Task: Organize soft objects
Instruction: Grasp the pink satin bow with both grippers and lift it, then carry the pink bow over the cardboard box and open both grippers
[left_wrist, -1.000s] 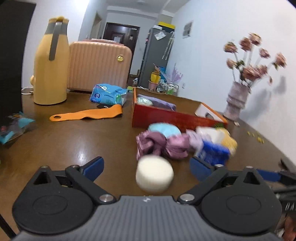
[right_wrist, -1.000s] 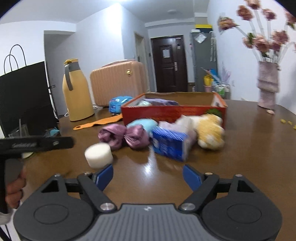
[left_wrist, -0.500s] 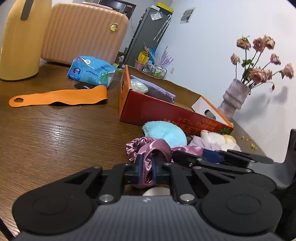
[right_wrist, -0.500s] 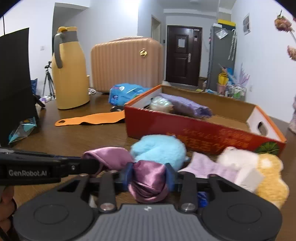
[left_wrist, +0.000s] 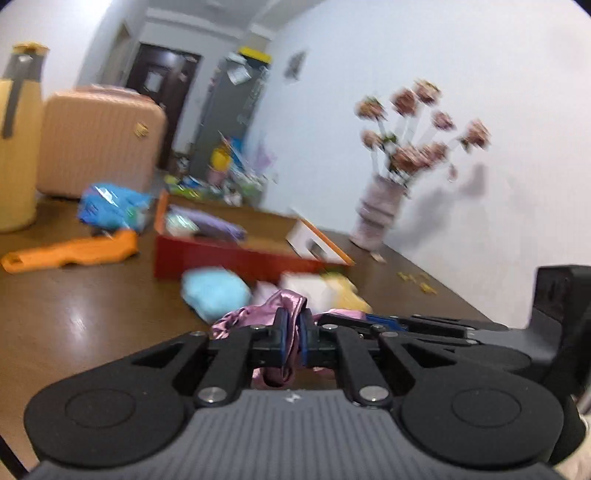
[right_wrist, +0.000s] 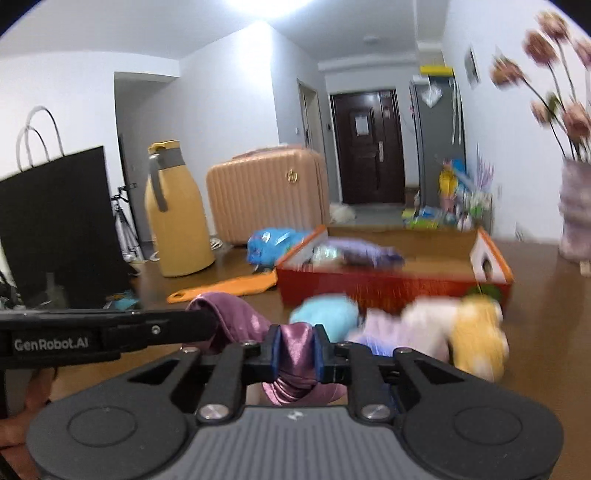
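My left gripper (left_wrist: 291, 341) is shut on a pink satin scrunchie (left_wrist: 286, 308) and holds it above the table. My right gripper (right_wrist: 295, 350) is shut on a second pink satin scrunchie (right_wrist: 295, 347), also lifted. The two grippers are side by side. The red cardboard box (left_wrist: 221, 258) stands beyond them and holds a purple cloth (right_wrist: 362, 251). A light blue plush (left_wrist: 214, 291), a white and yellow plush (right_wrist: 476, 332) and a lilac cloth (right_wrist: 376, 326) lie in front of the box (right_wrist: 388, 288).
A yellow thermos (right_wrist: 177, 210), a peach suitcase (right_wrist: 266, 195), a blue wipes pack (left_wrist: 110, 203) and an orange strap (left_wrist: 74, 251) are at the back left. A vase of flowers (left_wrist: 376, 210) stands at the right. A black bag (right_wrist: 59, 221) is at far left.
Both grippers have risen from the table with the scrunchies held in them. The view has pulled back and up from the pile; the white sponge is out of sight.
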